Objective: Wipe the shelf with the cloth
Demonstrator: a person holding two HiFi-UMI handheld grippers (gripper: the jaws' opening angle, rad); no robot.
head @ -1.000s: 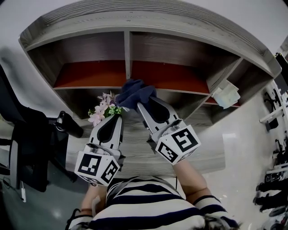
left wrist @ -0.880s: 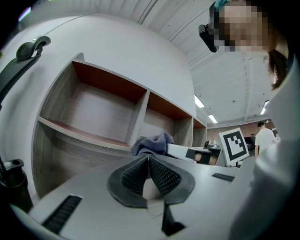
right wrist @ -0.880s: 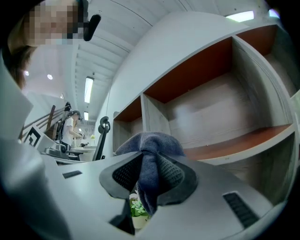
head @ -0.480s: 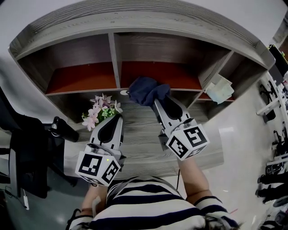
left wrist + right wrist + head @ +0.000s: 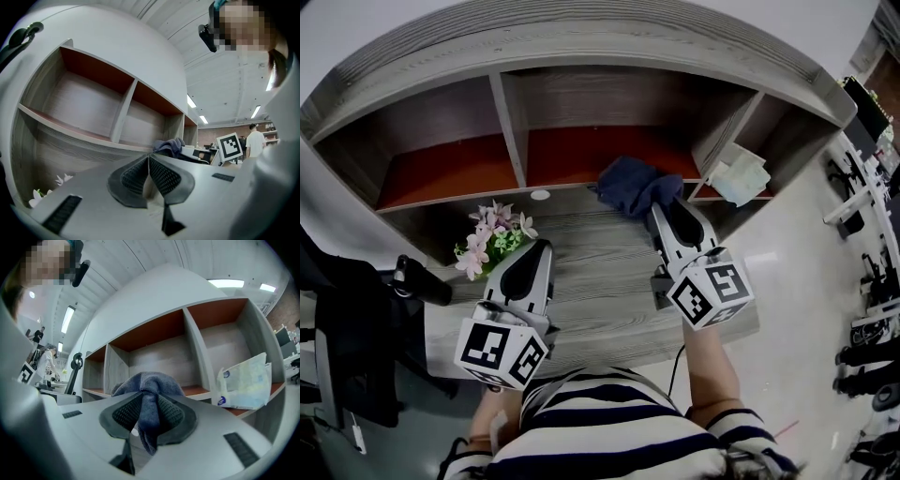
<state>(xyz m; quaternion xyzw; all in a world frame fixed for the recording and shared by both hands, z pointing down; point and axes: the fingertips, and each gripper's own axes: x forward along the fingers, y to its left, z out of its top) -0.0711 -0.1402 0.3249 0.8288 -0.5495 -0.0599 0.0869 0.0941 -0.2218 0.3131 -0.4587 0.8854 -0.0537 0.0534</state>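
Observation:
A dark blue cloth (image 5: 633,184) is bunched at the front edge of the grey wooden shelf unit (image 5: 581,56), before the middle compartment with its red-brown floor (image 5: 600,155). My right gripper (image 5: 667,208) is shut on the cloth, which hangs between its pads (image 5: 149,416) in the right gripper view. My left gripper (image 5: 534,251) hovers over the lower grey board (image 5: 591,272), its jaws shut with nothing between them (image 5: 148,161). The cloth (image 5: 169,146) shows to the right in the left gripper view.
Pink and white flowers (image 5: 492,234) stand at the left of the lower board. A white packet (image 5: 736,173) sits in the right compartment (image 5: 246,383). A small white disc (image 5: 540,195) lies near the divider. A black chair (image 5: 356,319) is at the left.
My right gripper has carried the cloth to the right along the shelf's front edge. The view has swung right too. My left gripper has stayed roughly where it was.

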